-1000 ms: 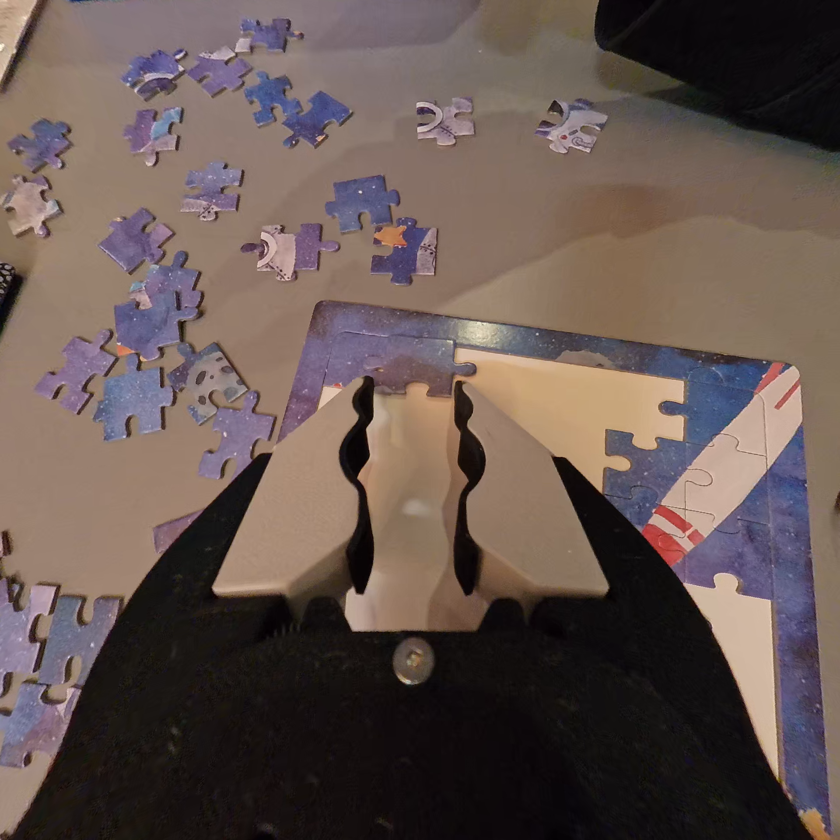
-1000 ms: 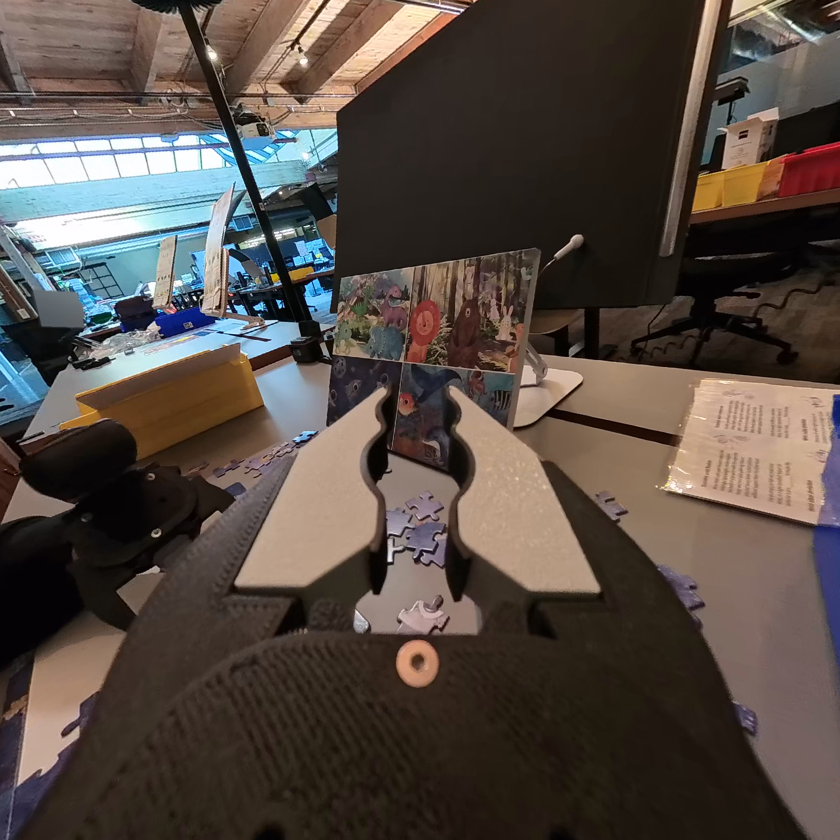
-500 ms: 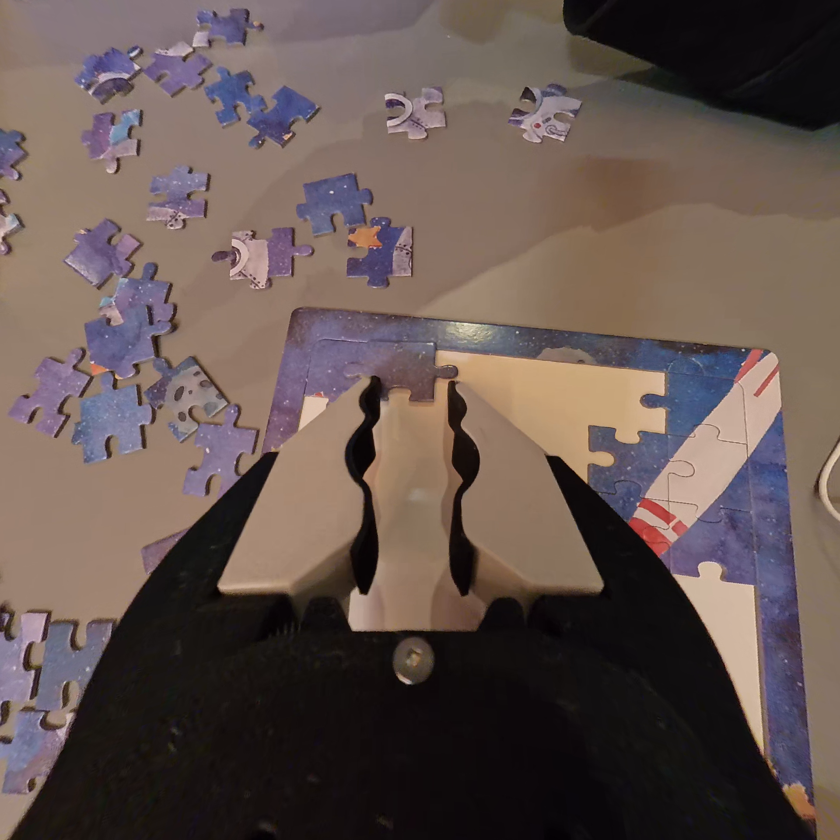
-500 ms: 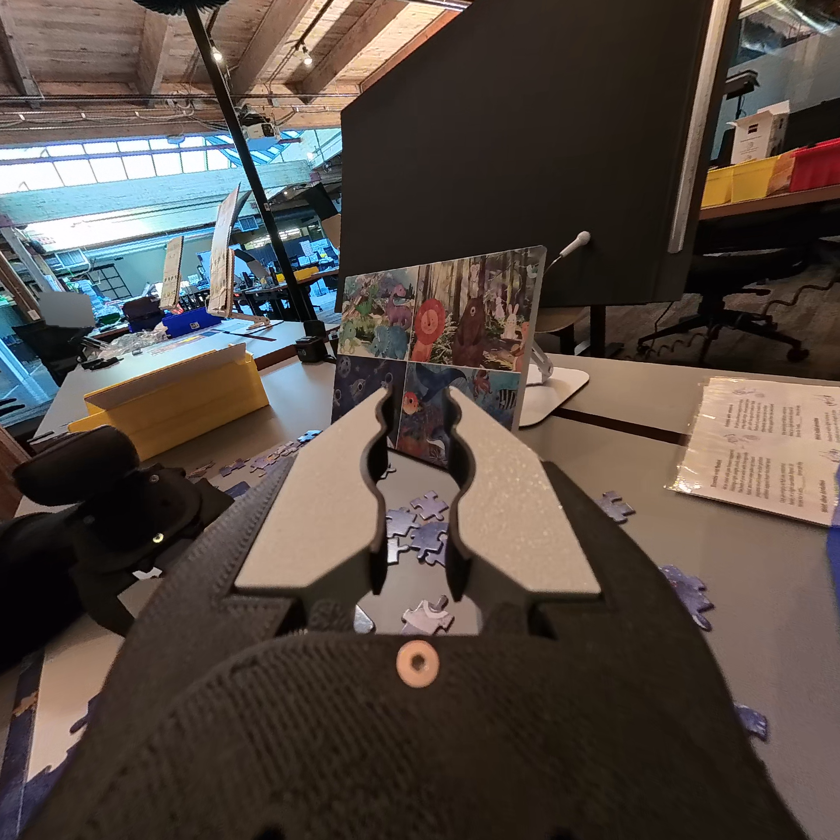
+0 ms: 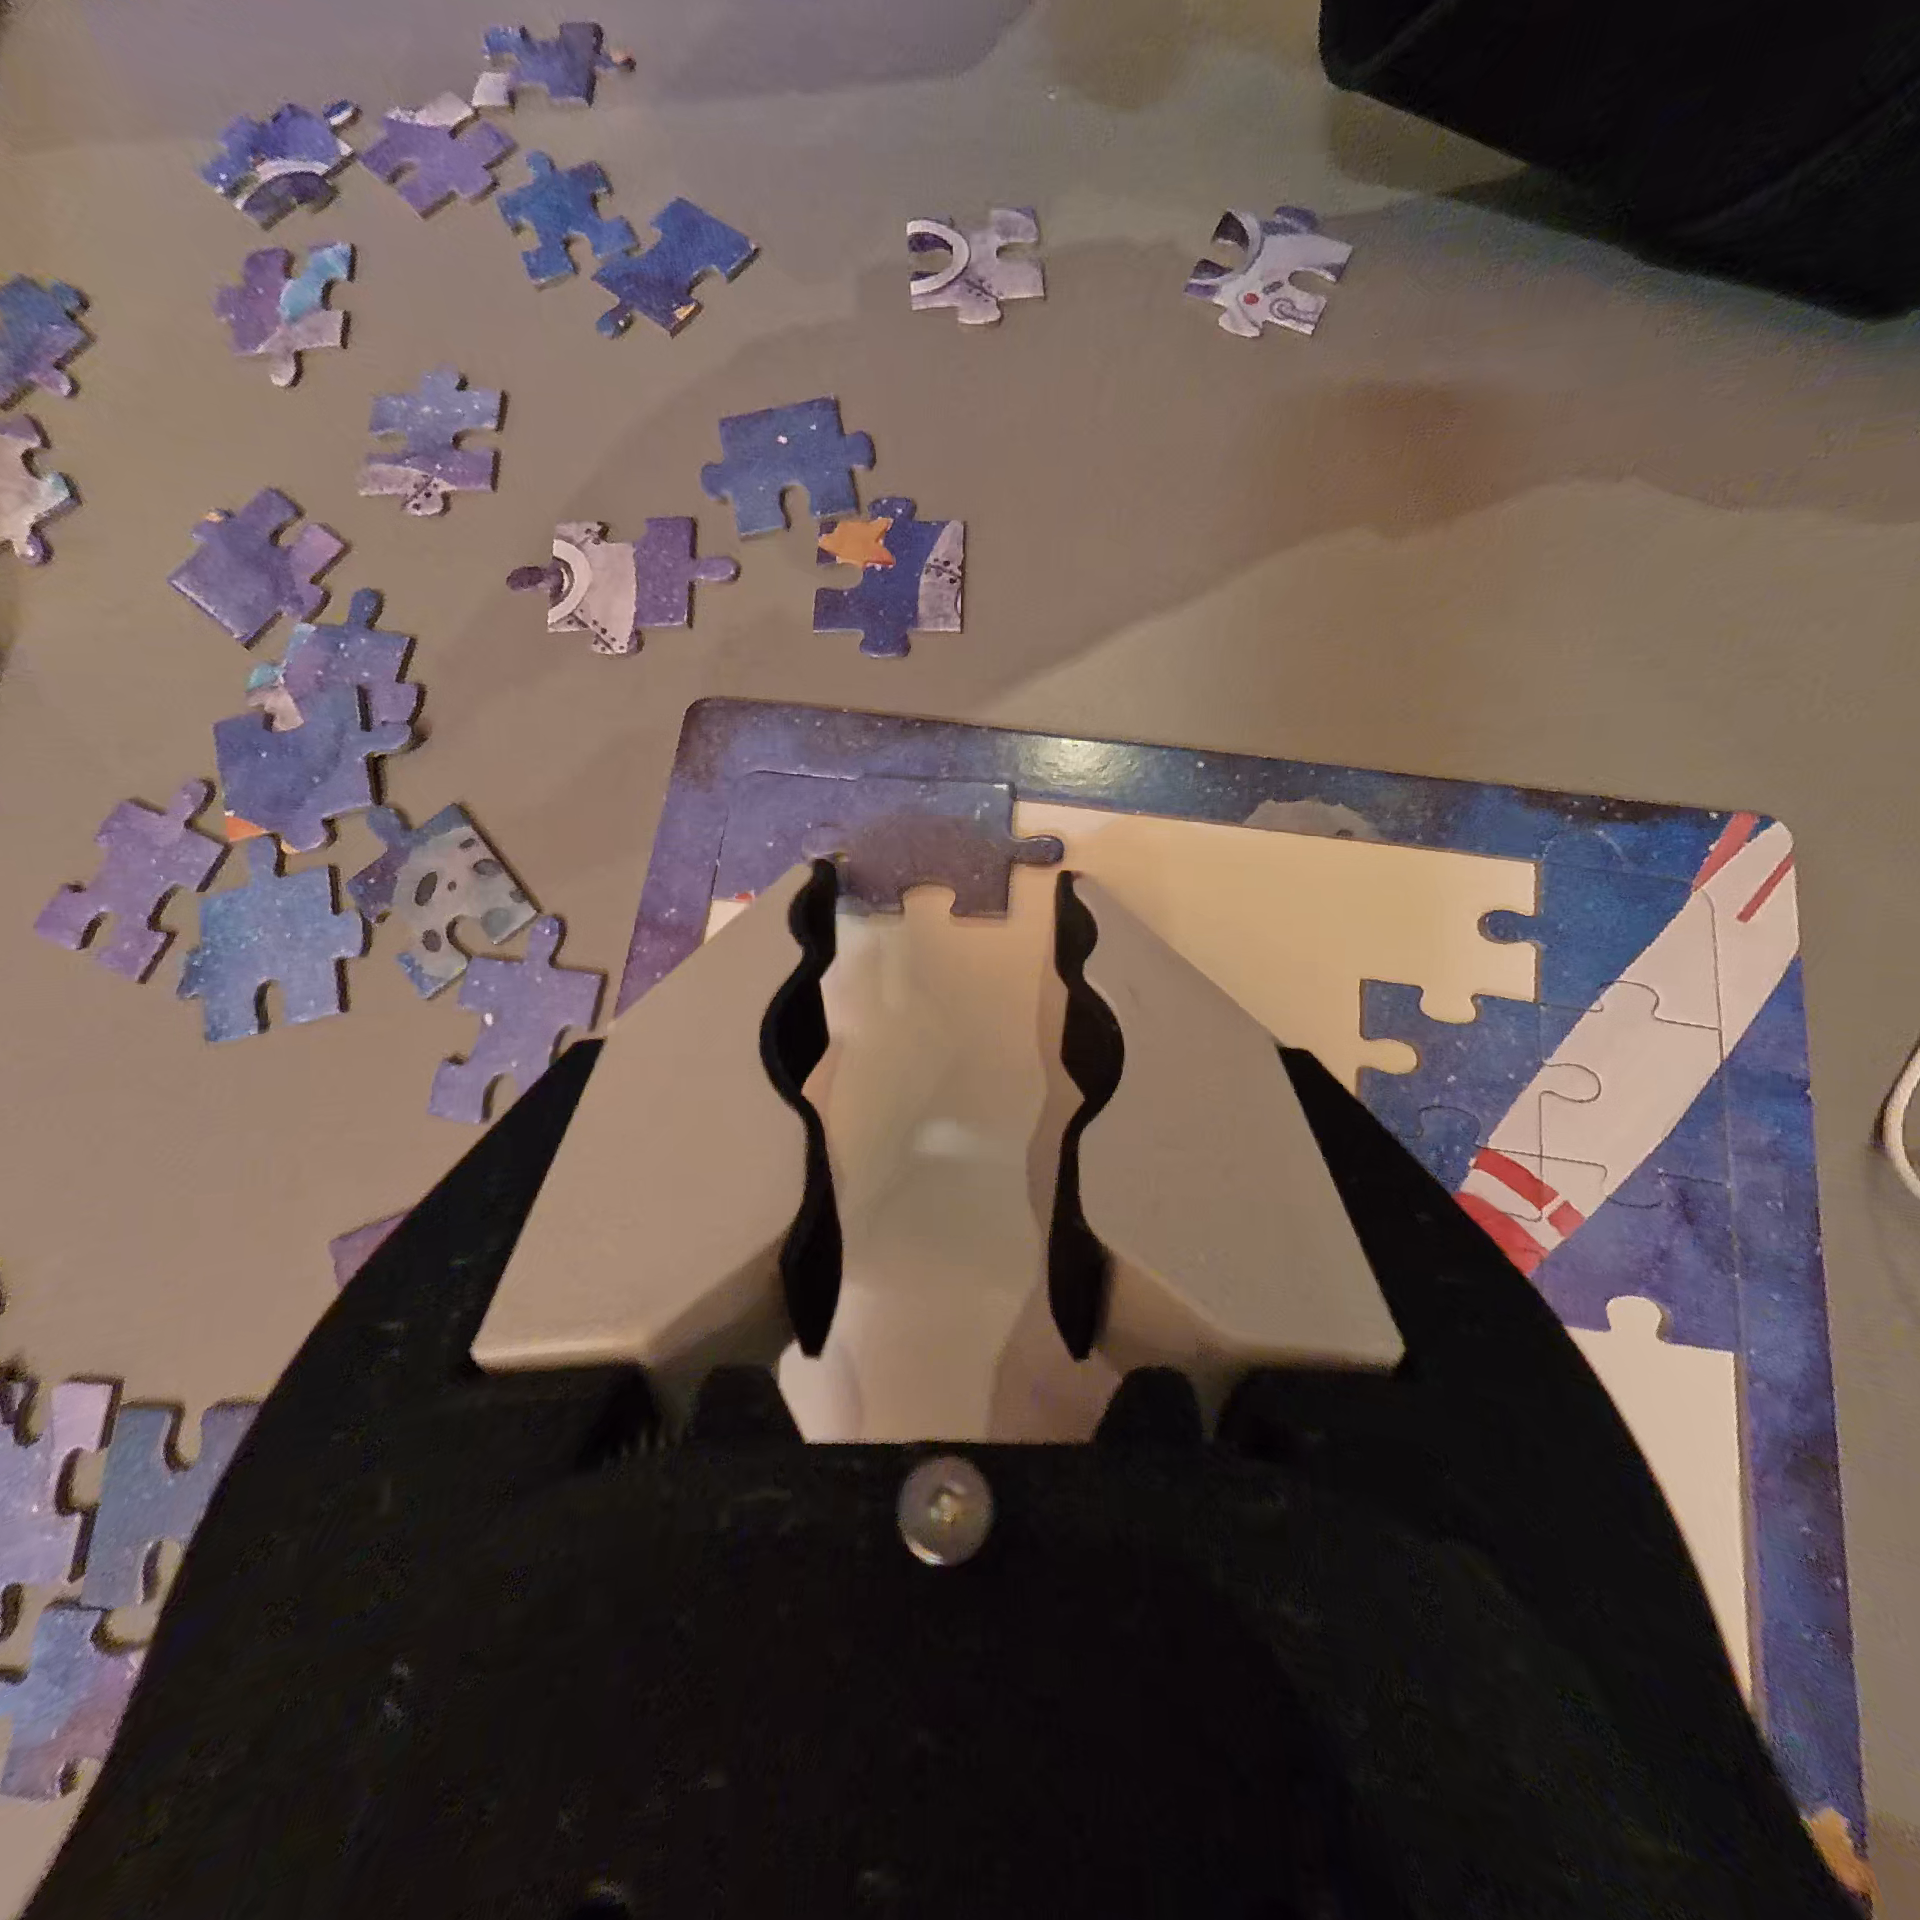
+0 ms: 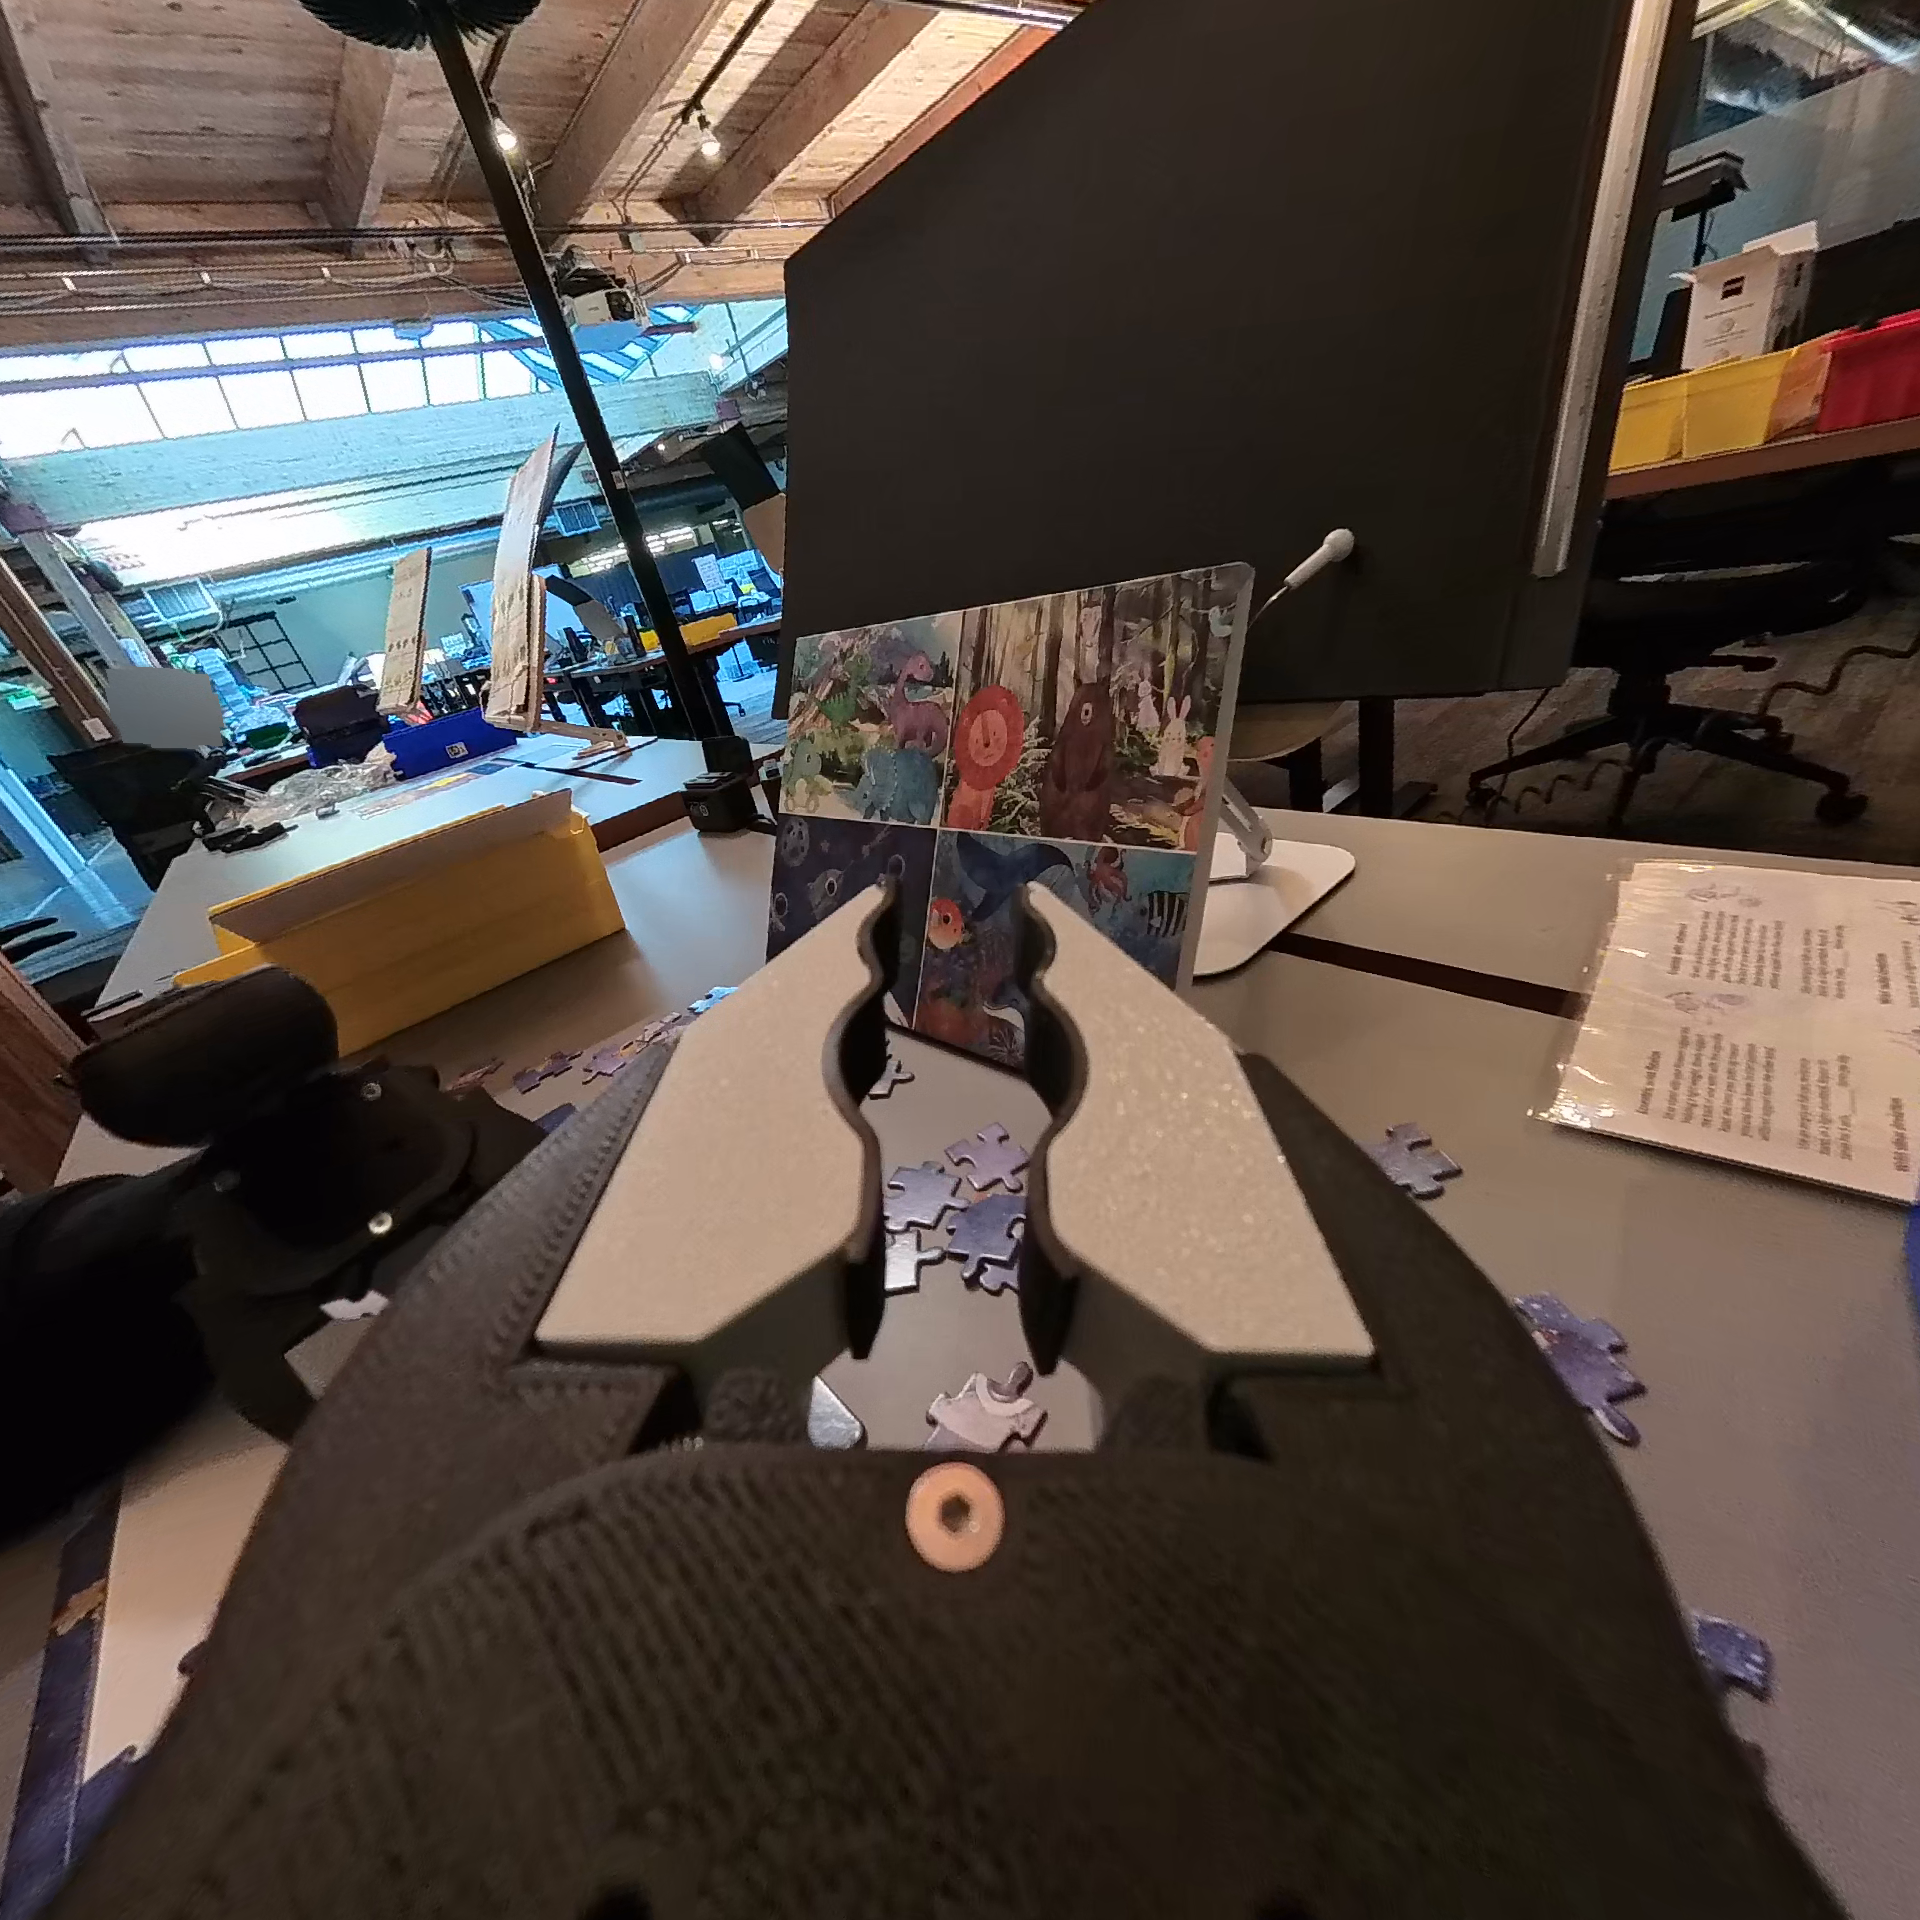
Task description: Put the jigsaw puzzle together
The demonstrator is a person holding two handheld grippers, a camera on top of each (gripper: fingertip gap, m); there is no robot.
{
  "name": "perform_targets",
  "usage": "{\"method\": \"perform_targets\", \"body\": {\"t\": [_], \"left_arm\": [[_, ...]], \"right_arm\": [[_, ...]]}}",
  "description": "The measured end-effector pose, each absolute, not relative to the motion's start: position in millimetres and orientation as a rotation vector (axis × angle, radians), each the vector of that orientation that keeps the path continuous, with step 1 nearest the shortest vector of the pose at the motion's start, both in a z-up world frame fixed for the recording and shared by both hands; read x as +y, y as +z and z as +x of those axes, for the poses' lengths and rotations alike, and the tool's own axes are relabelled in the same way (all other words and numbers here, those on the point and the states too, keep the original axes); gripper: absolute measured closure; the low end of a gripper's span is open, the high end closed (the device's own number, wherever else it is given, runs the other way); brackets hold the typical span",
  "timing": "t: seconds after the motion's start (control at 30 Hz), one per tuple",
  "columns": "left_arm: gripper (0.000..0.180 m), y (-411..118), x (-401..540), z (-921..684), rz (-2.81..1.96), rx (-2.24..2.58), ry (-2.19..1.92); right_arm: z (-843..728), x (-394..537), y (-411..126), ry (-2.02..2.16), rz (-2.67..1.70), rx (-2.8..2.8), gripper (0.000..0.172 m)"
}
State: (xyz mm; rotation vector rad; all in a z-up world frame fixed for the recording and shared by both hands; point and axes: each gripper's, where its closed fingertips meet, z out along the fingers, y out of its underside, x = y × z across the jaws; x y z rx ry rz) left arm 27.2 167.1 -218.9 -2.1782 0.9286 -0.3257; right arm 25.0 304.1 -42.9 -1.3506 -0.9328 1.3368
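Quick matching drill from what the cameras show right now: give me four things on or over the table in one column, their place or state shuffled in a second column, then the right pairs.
1. left hand-held gripper
2. rocket pieces
3. picture card
4. yellow box

A. upright behind the loose pieces
B. fitted at the puzzle tray's right side
C. open, above the tray's far-left corner
D. on the table's far left

Pairs: 1-C, 2-B, 3-A, 4-D

The left wrist view looks steeply down from close above the table (image 5: 1299, 540), over a puzzle frame (image 5: 1195, 764) and loose pieces (image 5: 790, 473). The right wrist view sits low and looks almost level across the table (image 6: 1455, 935) toward a picture board (image 6: 1049, 748) and a dark panel (image 6: 1195, 312). Both views share the table with its loose pieces (image 6: 987, 1158).
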Motion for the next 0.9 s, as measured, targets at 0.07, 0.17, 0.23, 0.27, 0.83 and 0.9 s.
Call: {"method": "perform_targets", "body": {"t": [0.07, 0.17, 0.23, 0.27, 0.83, 0.9], "left_arm": [[0.134, -220.7, 169.7, 27.1, -2.184, 0.926, -0.302], [0.142, -220.5, 167.0, 29.6, -2.192, 0.934, -0.335], [0.151, -220.5, 164.6, 31.0, -2.185, 0.951, -0.344], [0.151, -220.7, 164.2, 30.9, -2.182, 0.956, -0.339], [0.144, -217.3, 166.0, 31.9, -2.149, 0.962, -0.315], [0.141, -216.9, 166.4, 33.9, -2.144, 0.966, -0.315]], "right_arm": [[24.7, 303.7, -43.0, 1.338, -1.350, -0.934, 0.153], [24.7, 303.6, -42.7, 1.337, -1.349, -0.934, 0.153], [25.1, 303.6, -42.2, 1.339, -1.348, -0.932, 0.154], [25.3, 303.7, -42.0, 1.340, -1.347, -0.931, 0.154], [25.1, 304.0, -42.8, 1.352, -1.351, -0.927, 0.153], [25.1, 304.0, -42.7, 1.353, -1.351, -0.927, 0.153]]}}
